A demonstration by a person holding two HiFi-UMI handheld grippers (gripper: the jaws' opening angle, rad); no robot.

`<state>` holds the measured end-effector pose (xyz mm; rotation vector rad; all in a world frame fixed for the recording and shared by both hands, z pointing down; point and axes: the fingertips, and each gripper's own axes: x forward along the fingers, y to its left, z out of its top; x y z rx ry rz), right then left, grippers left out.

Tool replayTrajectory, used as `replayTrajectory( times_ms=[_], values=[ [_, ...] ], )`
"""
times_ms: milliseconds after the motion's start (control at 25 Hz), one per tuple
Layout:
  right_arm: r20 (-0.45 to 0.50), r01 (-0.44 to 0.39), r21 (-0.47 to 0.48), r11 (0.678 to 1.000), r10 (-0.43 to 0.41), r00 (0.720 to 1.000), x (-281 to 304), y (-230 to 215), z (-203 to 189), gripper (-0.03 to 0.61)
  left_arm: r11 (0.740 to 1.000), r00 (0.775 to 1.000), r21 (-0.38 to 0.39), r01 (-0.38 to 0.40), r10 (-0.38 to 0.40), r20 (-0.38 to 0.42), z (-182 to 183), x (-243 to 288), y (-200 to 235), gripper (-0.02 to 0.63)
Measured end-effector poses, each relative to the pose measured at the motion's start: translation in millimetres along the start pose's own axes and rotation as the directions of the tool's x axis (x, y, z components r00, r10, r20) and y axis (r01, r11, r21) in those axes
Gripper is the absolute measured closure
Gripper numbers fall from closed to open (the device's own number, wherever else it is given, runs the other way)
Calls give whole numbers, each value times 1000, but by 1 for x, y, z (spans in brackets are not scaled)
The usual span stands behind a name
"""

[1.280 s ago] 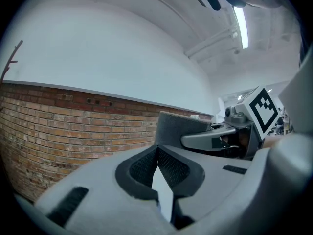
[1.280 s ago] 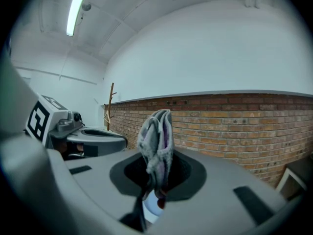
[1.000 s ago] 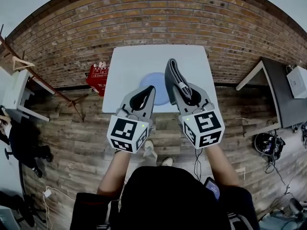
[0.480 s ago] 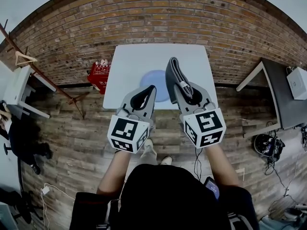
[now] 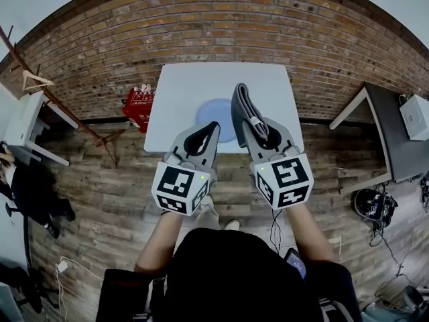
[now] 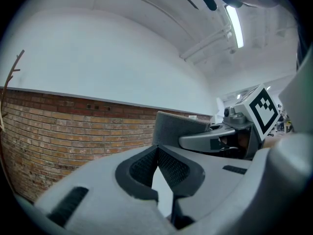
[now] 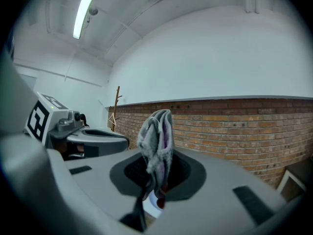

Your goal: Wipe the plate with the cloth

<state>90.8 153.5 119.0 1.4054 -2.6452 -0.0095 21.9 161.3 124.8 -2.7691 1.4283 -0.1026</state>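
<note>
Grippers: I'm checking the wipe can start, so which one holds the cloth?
The right gripper: its jaws are shut on the grey cloth, while the left gripper is shut on nothing.

Grey cloth (image 5: 241,106) with lilac inner folds; pale blue plate (image 5: 211,111); white surface (image 5: 188,89); red-brown brick wall (image 5: 214,19); weathered brown plank floor (image 5: 100,180).

brick wall (image 5: 214,19) | wood-plank floor (image 5: 100,193) | white table (image 5: 194,86) | red crate (image 5: 137,107) | ceiling strip light (image 6: 236,26)
</note>
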Motion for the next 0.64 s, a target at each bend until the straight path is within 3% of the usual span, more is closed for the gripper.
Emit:
replayTrajectory(
  times_ms=[640],
  values=[
    [-9, -14, -5, 1000, 14, 1000, 12, 6, -3, 523, 1000, 1000, -8, -10, 10, 2, -1, -1, 12, 595]
  ],
)
